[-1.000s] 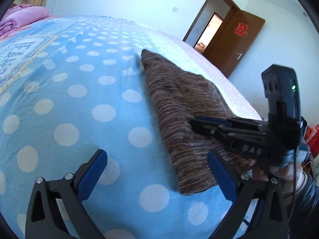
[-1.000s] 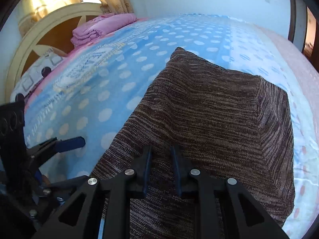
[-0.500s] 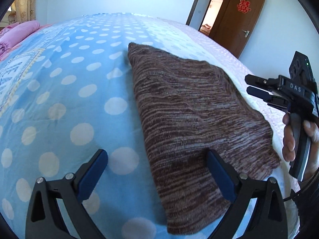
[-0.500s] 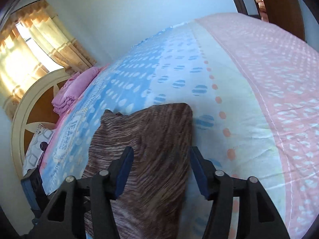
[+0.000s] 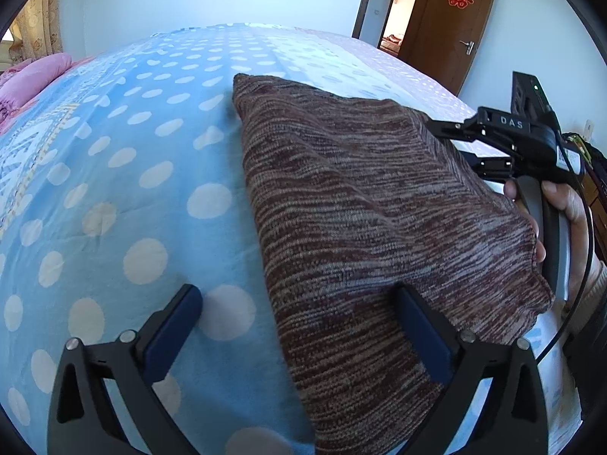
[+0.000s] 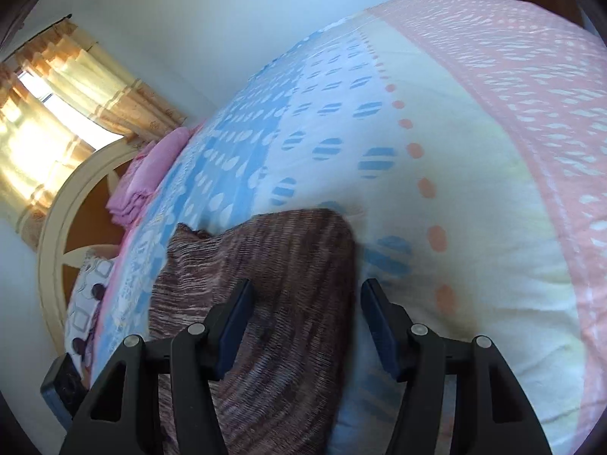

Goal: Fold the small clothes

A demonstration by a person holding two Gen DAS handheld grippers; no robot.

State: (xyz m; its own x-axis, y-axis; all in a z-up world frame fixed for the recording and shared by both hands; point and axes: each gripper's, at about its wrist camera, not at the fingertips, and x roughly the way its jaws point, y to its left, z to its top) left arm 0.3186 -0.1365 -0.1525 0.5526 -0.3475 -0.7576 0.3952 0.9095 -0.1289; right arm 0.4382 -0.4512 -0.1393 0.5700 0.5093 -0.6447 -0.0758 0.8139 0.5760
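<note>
Both jaws are gaping empty, right gripper (image 6: 307, 326) having just opened over the cloth's (image 5: 371, 204) three-o'clock edge, risking snagging the fold.

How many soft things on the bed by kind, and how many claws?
Brown knit garment: 1
Pink folded bedding: 1 stack
Patterned pillow: 1
Claws: 2, left claw and right claw, both open, holding nothing
Total: 5

Home bedroom: bed (image 5: 114, 174) (polka-dot cover), door (image 5: 451, 19)
</note>
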